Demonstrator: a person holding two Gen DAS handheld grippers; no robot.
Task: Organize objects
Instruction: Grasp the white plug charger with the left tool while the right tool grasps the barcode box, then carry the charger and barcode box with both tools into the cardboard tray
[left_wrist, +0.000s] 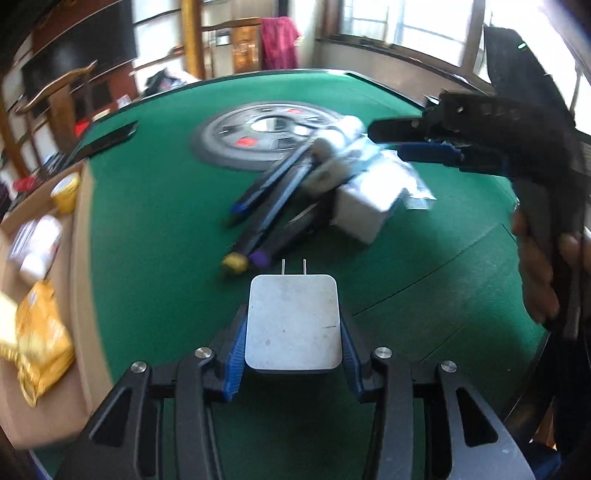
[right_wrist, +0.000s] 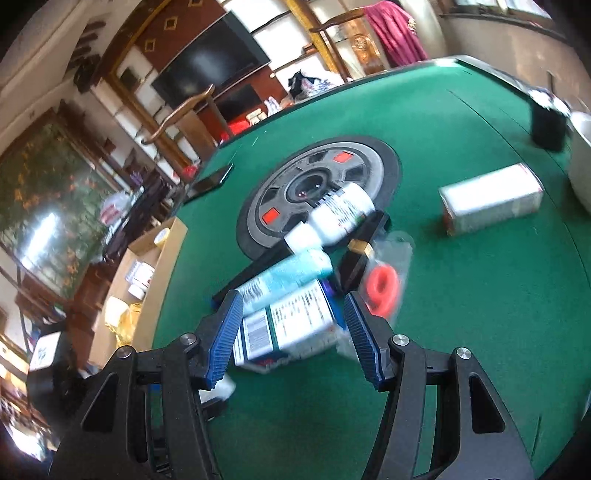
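A: Left gripper (left_wrist: 293, 328)?
B: Jaws clenched on the white charger (left_wrist: 293, 321), held above the green counter (left_wrist: 155, 221), prongs pointing away.
A: Right gripper (right_wrist: 291, 328)?
B: Jaws released, straddling the white box (right_wrist: 291, 325) in the pile mid-counter. Pads not touching it.

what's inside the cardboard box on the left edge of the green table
The cardboard box holds a yellow tape roll, a white bottle and a crinkled yellow packet. Whatever lies beneath them is covered.

Home lounge: television (right_wrist: 212, 61), mahjong table (right_wrist: 480, 295)
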